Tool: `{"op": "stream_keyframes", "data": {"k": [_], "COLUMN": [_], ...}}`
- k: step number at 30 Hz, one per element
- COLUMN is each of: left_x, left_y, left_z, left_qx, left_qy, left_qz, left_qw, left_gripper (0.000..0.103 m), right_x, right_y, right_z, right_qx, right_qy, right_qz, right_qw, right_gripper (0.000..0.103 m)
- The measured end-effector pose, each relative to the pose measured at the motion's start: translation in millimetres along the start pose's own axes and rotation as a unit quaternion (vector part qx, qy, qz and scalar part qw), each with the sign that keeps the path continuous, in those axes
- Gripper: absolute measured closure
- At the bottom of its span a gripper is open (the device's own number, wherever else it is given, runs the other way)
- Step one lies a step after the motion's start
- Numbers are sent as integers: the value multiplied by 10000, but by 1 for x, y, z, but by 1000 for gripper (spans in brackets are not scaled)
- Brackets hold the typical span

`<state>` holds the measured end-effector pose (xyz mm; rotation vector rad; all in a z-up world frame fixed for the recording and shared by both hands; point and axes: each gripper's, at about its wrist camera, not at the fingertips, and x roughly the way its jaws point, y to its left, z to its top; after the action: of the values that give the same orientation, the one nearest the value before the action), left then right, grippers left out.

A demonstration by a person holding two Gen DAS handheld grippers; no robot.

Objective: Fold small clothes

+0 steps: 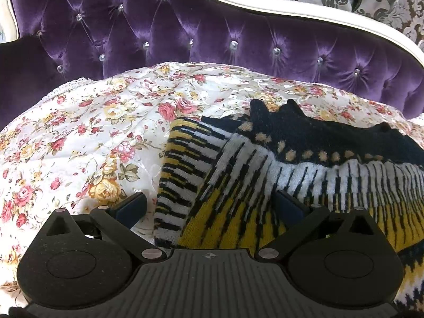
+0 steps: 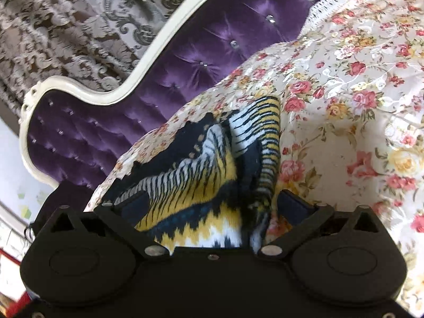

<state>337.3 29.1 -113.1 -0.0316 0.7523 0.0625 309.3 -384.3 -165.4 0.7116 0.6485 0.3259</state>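
**Both jaws wide over a half-folded knit**

The left hand-held gripper (image 1: 209, 206) stands with its jaws fully apart, straddling the near edge of the knitted garment (image 1: 238, 175) without pinching it. The right hand-held gripper (image 2: 212, 206) is likewise spread wide, the knit lying loose between its fingers, nothing clamped. The garment, patterned yellow, white and navy, lies bunched on the floral bedspread (image 1: 92, 137), one striped part doubled over the rest, with the purple tufted headboard (image 1: 185, 26) behind. To fold it well, I would judge that each gripper should take a single outer edge, not the doubled layers, close only once the fabric sits deep between the pads, then lift both sides evenly so the knit does not twist
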Motion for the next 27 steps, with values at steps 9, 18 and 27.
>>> {"op": "stream_keyframes", "data": {"k": [9,18,27], "left_x": [1,1,1], "left_y": [0,0,0], "left_z": [1,0,0], "left_qx": [3,-6,-17], "left_qy": [4,-23,-14], "left_qz": [9,5,4], "left_qw": [10000,10000,10000], "left_gripper": [0,0,0], "right_x": [27,23,8], "right_y": [-10,-14,10], "right_z": [35,27,-3], "right_qx": [107,-239,-206], "right_qy": [-237,-69,966], "right_qz": [22,292,836], "right_qw": [9997,9993,9916], "right_gripper": [0,0,0]}}
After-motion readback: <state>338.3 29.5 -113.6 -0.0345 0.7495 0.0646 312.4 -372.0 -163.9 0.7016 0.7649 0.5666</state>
